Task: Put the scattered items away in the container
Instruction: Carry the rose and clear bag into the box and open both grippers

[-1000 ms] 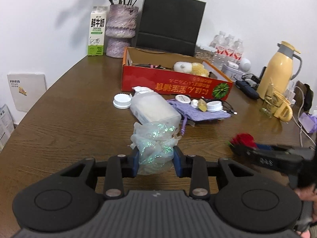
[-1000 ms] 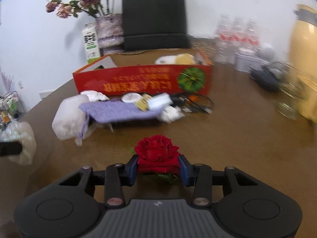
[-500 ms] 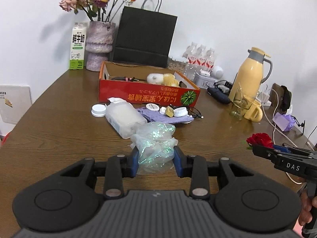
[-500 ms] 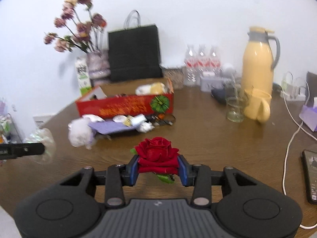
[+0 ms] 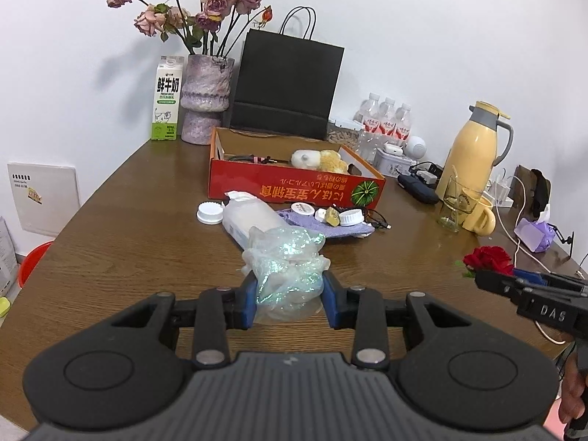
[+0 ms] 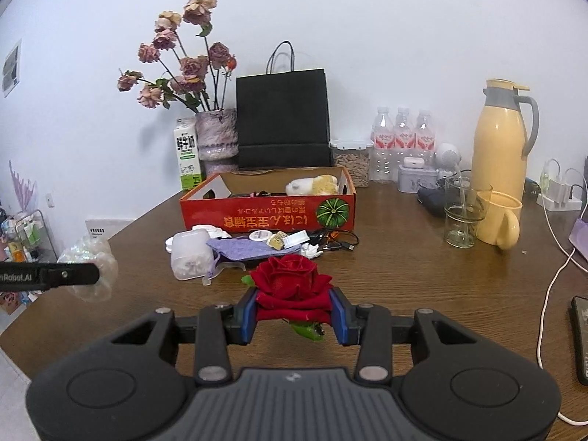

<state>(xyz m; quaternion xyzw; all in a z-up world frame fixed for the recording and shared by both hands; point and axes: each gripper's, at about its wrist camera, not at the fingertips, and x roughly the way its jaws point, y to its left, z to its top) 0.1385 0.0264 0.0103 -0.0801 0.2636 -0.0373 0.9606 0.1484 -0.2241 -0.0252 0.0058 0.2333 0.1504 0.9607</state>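
Note:
My left gripper (image 5: 290, 303) is shut on a crumpled clear iridescent plastic bag (image 5: 286, 261), held above the wooden table. My right gripper (image 6: 294, 312) is shut on a red cloth rose (image 6: 292, 279), also lifted off the table. Each gripper shows at the edge of the other's view, the rose (image 5: 488, 259) at right and the bag (image 6: 90, 257) at left. Farther back stands the open red cardboard box (image 5: 294, 187) with a plush toy and a cable inside. In front of it lie a purple cloth (image 6: 250, 248), a white plastic tub (image 6: 191, 255), lids and small packets.
Behind the box stand a black paper bag (image 5: 286, 88), a vase of dried roses (image 5: 205, 99) and a milk carton (image 5: 167, 103). At right are water bottles, a yellow thermos (image 6: 501, 139), a glass, a yellow mug, charger cables and a phone (image 6: 580, 338).
Both grippers have pulled back and risen from the clutter, carrying the bag and the rose with them. The box and loose items now look farther off.

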